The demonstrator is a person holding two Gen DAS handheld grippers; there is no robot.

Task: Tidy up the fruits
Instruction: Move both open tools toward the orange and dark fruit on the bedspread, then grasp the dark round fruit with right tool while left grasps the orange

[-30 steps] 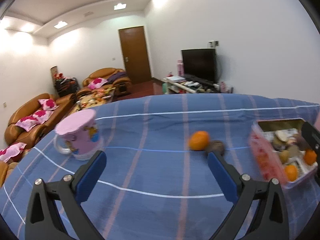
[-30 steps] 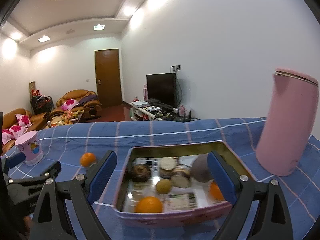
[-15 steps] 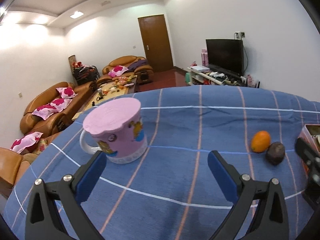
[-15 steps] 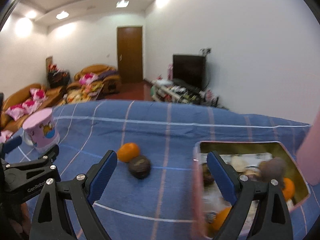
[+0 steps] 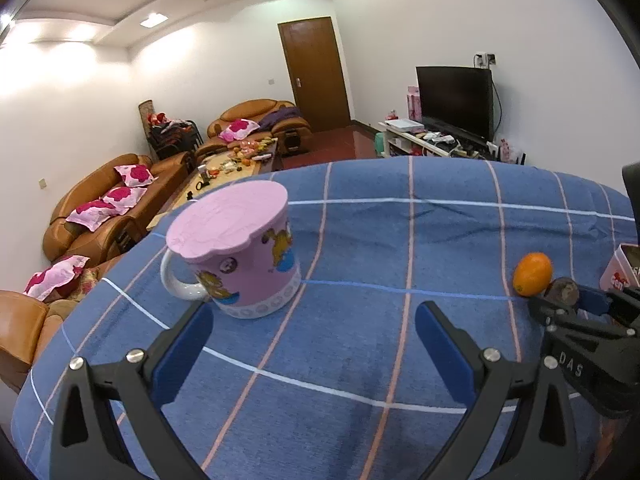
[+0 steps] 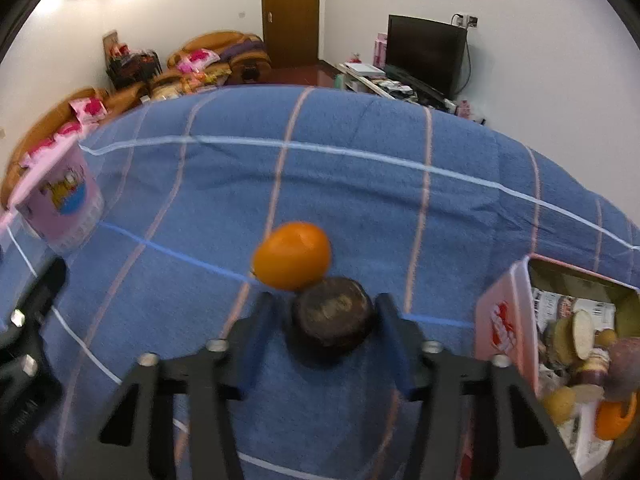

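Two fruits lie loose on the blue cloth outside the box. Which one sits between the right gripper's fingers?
The dark brown fruit, between the right gripper fingers, which have just been closing. The orange lies just beyond it, outside them.

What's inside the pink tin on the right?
The right wrist view shows the pink tin holding mixed fruit: an orange, small yellowish ones, a brownish-purple one and a pale cut piece, lying on printed paper. Its near wall and the frame edge hide the rest.

Bright ceiling lights, blurred fisheye edges
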